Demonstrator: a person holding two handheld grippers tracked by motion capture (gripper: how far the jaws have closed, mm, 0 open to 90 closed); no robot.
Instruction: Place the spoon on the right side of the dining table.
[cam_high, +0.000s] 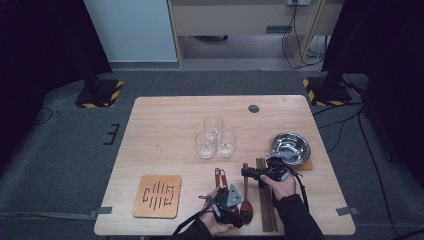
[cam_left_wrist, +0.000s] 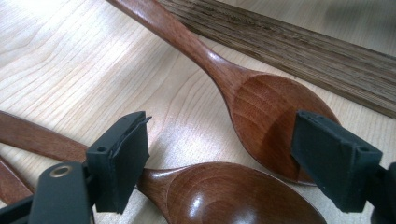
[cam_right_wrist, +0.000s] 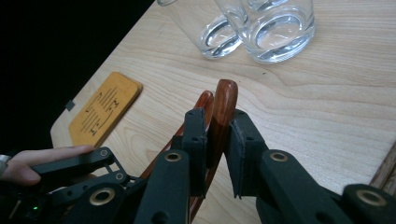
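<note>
Pale wooden desk (cam_high: 165, 125) carries two wooden spoons at its near edge. Right gripper (cam_right_wrist: 215, 140) jaws are clenched on one spoon handle (cam_right_wrist: 223, 107), long axis running away. Left gripper (cam_left_wrist: 219, 154) jaws stand released, straddling both bowls (cam_left_wrist: 271, 116).

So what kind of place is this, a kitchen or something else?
Probably a lab or recording room, not a kitchen: a plain wooden table on grey carpet, hazard-striped stand bases, and loose cables by the wall.
</note>
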